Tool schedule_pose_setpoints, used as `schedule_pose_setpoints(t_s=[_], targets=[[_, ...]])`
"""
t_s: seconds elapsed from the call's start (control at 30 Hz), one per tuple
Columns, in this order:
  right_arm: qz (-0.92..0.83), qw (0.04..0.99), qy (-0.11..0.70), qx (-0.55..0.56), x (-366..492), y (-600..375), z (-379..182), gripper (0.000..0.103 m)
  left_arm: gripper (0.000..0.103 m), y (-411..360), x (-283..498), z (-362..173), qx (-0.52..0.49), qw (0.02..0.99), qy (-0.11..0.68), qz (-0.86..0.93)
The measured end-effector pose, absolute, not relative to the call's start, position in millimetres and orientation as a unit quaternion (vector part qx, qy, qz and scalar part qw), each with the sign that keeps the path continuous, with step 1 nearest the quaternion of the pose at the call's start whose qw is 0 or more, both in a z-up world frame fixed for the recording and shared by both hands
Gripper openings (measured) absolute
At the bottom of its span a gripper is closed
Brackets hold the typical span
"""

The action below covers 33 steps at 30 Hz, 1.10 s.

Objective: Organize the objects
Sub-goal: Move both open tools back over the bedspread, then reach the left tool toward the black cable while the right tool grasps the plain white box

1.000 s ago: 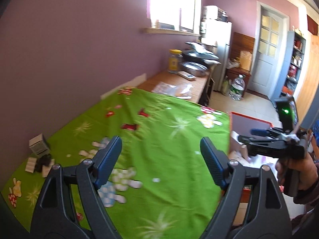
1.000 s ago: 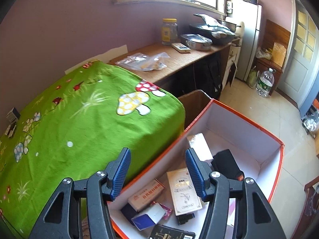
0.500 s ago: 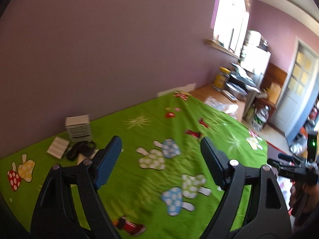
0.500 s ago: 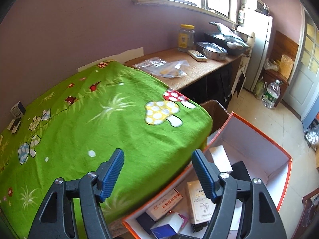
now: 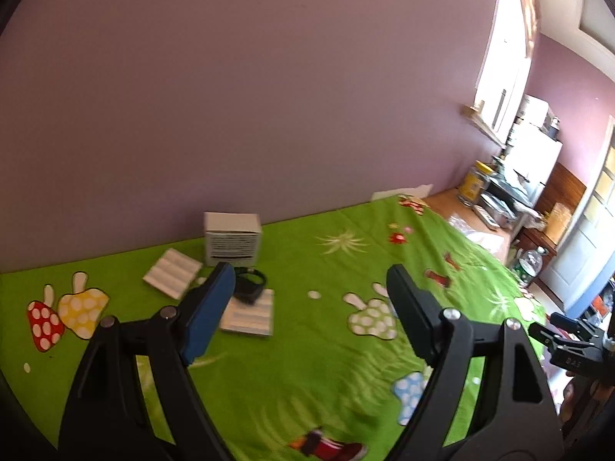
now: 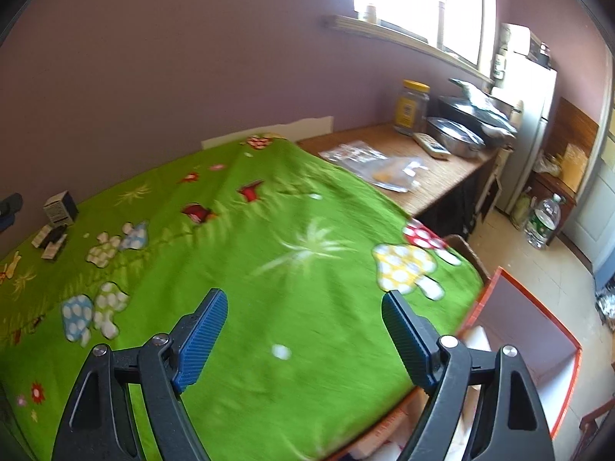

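A small white box [image 5: 232,239] stands by the purple wall on the green mushroom-print cloth [image 5: 307,345]. Beside it lie two flat striped packets [image 5: 173,272] [image 5: 250,315] and a small black item [image 5: 250,286]. My left gripper [image 5: 307,299] hovers open just short of them, nothing between its fingers. My right gripper [image 6: 301,317] is over the cloth [image 6: 269,269] near its right edge; its jaws are opening and hold nothing. The same white box [image 6: 59,207] and packets [image 6: 52,242] show far left in the right wrist view. The orange-rimmed box [image 6: 538,326] sits low at the right.
A wooden counter [image 6: 423,176] beyond the cloth carries a yellow-lidded jar [image 6: 412,107], plastic bags [image 6: 384,165], a remote and metal pans [image 6: 457,134]. A fridge [image 6: 526,123], a water bottle [image 6: 544,221] and a door stand further right. The right gripper's body [image 5: 572,349] shows at the left view's right edge.
The left gripper swung left toward the wall, bringing the white box and packets close. The right gripper moved from above the orange-rimmed box to over the cloth, and its jaws widened.
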State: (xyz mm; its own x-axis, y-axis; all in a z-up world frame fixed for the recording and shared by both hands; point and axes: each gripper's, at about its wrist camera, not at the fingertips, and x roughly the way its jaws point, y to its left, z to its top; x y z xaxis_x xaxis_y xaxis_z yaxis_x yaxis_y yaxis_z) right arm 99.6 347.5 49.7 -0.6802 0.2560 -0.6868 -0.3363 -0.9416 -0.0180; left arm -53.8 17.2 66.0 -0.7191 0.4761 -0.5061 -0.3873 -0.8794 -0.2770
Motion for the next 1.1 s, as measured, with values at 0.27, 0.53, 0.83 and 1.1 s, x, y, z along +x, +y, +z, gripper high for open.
schedule_pose_setpoints(t_s=[0.27, 0.53, 0.83, 1.1], targets=[[0.929, 0.107, 0.047, -0.350, 70.9, 313.2, 60.0, 0.084, 0.083, -14.1, -71.4, 55.8, -0.303, 0.200, -0.115, 0.925], [0.931, 0.042, 0.027, -0.361, 34.5, 276.6, 60.8, 0.084, 0.083, -57.4, -94.6, 41.3, -0.321, 0.159, -0.176, 0.917], [0.920, -0.031, 0.027, -0.390, -11.0, 237.2, 51.2, 0.084, 0.073, -71.3, -113.2, 16.8, -0.360, 0.131, -0.169, 0.908], [0.913, -0.081, 0.003, -0.400, -58.7, 195.3, 59.4, 0.084, 0.067, -43.7, -122.6, 2.5, -0.390, 0.115, -0.082, 0.910]])
